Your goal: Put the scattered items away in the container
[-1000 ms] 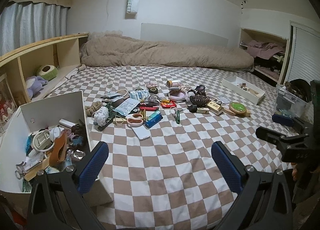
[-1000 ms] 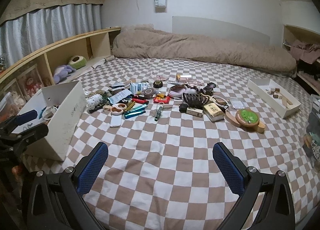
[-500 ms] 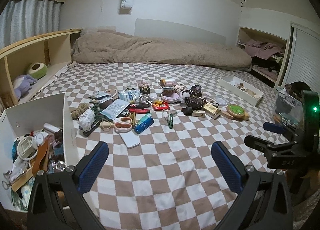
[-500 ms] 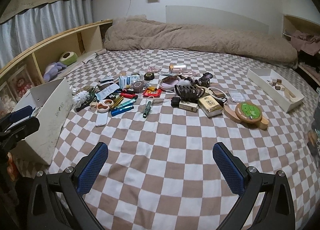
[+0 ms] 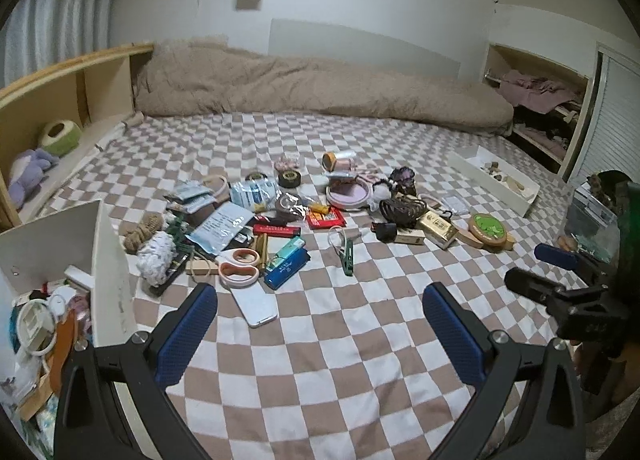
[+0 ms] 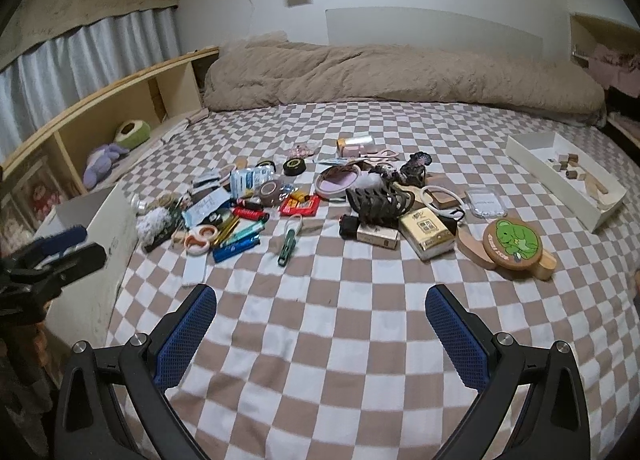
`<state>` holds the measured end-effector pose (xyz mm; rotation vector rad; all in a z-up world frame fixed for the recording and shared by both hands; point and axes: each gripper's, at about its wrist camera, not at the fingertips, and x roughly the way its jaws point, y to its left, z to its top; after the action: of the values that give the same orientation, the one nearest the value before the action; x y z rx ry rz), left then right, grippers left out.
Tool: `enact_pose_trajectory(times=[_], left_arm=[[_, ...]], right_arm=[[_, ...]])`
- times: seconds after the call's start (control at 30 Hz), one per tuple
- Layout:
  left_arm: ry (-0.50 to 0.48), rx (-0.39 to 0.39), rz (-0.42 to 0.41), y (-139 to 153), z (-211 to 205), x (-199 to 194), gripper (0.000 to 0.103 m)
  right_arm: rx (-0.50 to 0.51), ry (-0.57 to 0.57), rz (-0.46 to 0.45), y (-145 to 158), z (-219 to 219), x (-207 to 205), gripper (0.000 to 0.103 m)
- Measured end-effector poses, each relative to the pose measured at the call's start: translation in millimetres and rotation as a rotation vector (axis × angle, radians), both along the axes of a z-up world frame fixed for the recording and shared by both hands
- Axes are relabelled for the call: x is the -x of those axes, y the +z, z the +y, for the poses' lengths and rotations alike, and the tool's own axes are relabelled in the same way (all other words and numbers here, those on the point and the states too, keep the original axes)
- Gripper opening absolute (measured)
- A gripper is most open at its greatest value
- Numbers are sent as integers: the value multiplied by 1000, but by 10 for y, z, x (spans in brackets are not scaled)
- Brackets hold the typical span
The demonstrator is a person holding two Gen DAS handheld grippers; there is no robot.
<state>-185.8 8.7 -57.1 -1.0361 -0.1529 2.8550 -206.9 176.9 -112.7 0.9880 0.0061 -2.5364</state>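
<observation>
Scattered small items lie in a pile on the checkered bed: pink-handled scissors (image 5: 239,267), a white phone (image 5: 254,305), a blue lighter (image 5: 286,269), a green clip (image 5: 347,256), a dark hair claw (image 6: 378,202), a round green-topped wooden box (image 6: 513,245). A white container (image 5: 110,268), holding several items, stands at the left; it also shows in the right wrist view (image 6: 114,236). My left gripper (image 5: 320,330) is open and empty above the bed, just short of the phone. My right gripper (image 6: 322,334) is open and empty, short of the pile.
A long white tray (image 6: 564,176) with wooden blocks lies at the right. A beige duvet (image 6: 392,76) is bunched along the far side. A wooden shelf (image 6: 120,100) with plush toys runs along the left. A bin of clutter (image 5: 592,220) stands at the right edge.
Both grippers have moved forward toward the pile, which looks nearer and larger. Both stay open and empty; nothing on the bed has moved.
</observation>
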Motion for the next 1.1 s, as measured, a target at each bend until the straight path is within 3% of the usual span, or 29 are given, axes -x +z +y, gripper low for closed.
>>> enact_pose_trajectory(times=[0.33,0.6,0.8,0.93,1.1], left_arm=[[46,34,-167,-521,-73,709,103],[94,70,-289,-997,-89,1057,103],[137,88,-383,-1400,-218,1222,103],[166,78,-409,-1545,-315,1285,103],[174,123,-376,-1603,-311,1312,103]], right_arm=[[20,-29,-58,-167,110,505,103],[-65,-33,-65,-394,129,781,103],[-110,-42,-153,-757,120,1010,103],[-151,-4,-181,-946,-7,1072,103],[-155,41,-204,-1133,-171,1125,103]])
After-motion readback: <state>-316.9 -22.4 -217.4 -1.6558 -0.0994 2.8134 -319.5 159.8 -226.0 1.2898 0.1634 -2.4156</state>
